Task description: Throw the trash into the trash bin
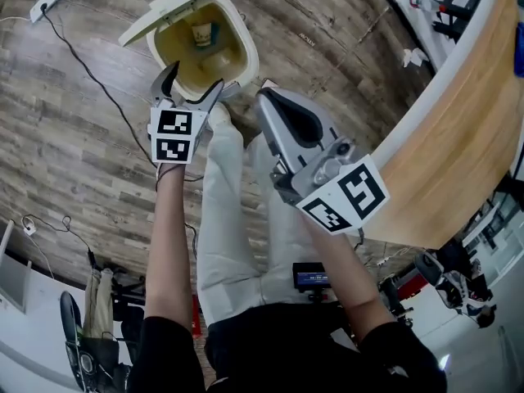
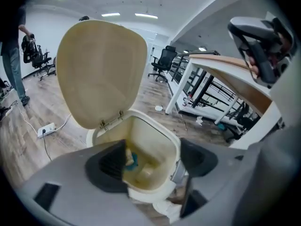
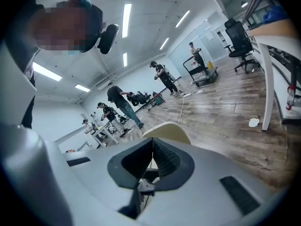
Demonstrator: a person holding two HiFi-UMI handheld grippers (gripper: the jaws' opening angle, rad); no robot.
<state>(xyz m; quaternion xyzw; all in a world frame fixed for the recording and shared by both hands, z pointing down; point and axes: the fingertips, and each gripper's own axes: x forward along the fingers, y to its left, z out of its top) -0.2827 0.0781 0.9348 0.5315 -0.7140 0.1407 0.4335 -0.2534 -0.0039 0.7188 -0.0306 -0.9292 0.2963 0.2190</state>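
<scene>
The left gripper (image 1: 195,79) hangs just above the near rim of the bin (image 1: 249,56), with its jaws spread wide and nothing between the pads. Its own view looks between the jaws straight into the open bin. The trash (image 2: 130,160) lies at the bottom, below the jaws and closer to the left one, touching neither. It shows as a blue piece with a pale piece against it. Both are too small to name, and the left jaw cuts off part of them. A second pale lump lies just beside them on the yellowish floor of the bin.

The lid (image 1: 168,11) stands tipped back on its hinge at the far side.

The right gripper (image 1: 264,95) sits to the right of the bin, over the person's white trousers (image 1: 225,219). Its jaws are pressed together with nothing pinched. In its own view the jaws hide nearly all of the bin, and only the lid's top edge rises behind them.

In the head view the left gripper covers the bin's near wall. The table (image 1: 458,113) is cut off at the right edge, with a paper scrap (image 1: 413,56) on the floor near it.
</scene>
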